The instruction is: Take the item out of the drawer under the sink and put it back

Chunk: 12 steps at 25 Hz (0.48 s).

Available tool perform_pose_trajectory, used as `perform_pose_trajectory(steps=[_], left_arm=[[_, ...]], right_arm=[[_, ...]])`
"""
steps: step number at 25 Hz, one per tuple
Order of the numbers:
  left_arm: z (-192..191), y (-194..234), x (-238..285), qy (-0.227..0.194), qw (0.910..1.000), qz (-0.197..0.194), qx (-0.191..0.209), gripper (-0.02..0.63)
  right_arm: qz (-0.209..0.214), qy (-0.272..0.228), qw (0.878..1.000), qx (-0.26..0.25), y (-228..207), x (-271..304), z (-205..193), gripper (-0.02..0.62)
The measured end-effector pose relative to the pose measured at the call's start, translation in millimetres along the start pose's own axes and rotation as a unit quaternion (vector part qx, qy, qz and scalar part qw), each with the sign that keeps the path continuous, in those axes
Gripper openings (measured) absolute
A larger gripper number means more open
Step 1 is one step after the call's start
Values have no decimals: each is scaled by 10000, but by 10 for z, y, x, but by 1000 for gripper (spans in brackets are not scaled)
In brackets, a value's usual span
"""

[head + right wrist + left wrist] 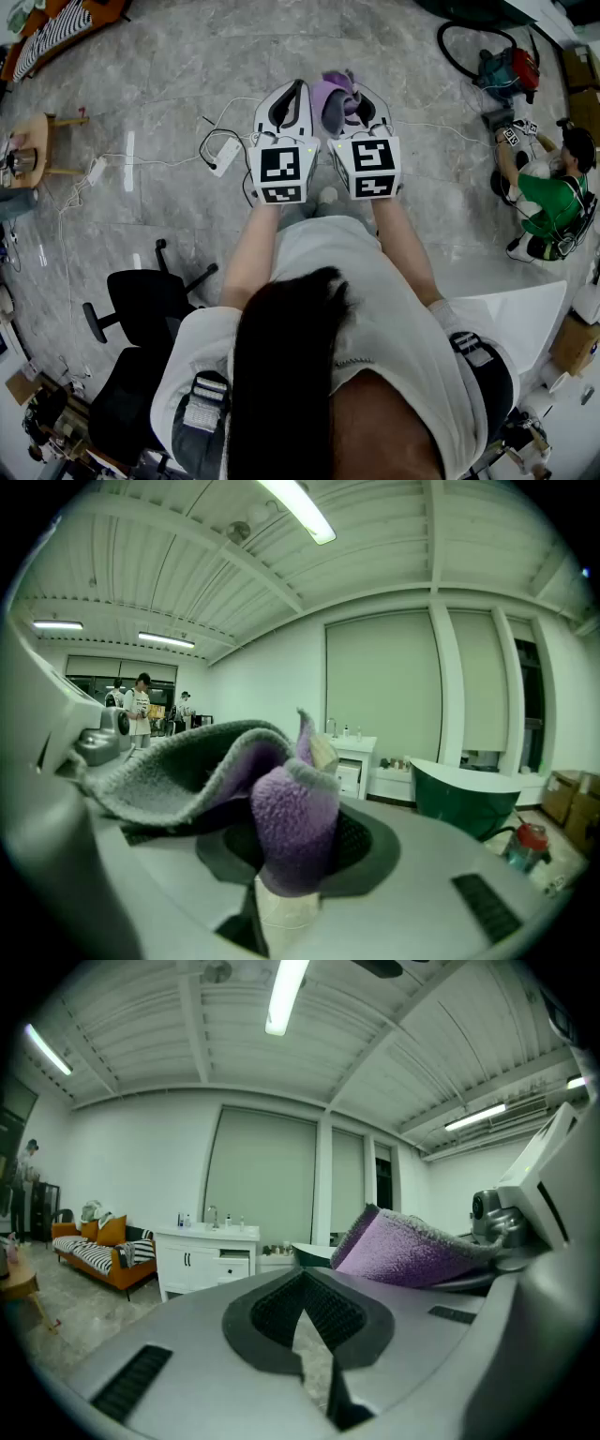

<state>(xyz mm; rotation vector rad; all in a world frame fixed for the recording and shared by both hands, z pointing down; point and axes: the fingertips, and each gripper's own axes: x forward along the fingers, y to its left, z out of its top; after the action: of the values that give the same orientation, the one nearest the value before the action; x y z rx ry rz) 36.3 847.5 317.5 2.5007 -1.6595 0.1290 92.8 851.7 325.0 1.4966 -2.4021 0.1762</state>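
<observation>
A white-walled room with a grey marbled floor point(178, 66) surrounds the person, and a white sink cabinet point(202, 1262) stands against the far wall, with a dark green tub point(469, 803) just beside it and an orange sofa point(103, 1252) near its other side. The right gripper point(289, 860), held up in the air well apart from that cabinet, has its jaws closed narrowly on a purple and grey cloth point(286, 822), whose loose folds flop over the jaw tops. The left gripper point(302, 1309), likewise well apart from the cabinet and pointing toward it, has its jaws drawn together with nothing between them.
</observation>
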Motion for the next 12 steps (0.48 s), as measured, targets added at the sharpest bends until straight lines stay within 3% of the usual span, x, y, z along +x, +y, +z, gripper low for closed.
perform_pose_trajectory(steps=[12], left_arm=[[-6, 315, 124, 31, 9999, -73, -138, 5]], right_arm=[[83, 80, 9998, 132, 140, 277, 8, 132]])
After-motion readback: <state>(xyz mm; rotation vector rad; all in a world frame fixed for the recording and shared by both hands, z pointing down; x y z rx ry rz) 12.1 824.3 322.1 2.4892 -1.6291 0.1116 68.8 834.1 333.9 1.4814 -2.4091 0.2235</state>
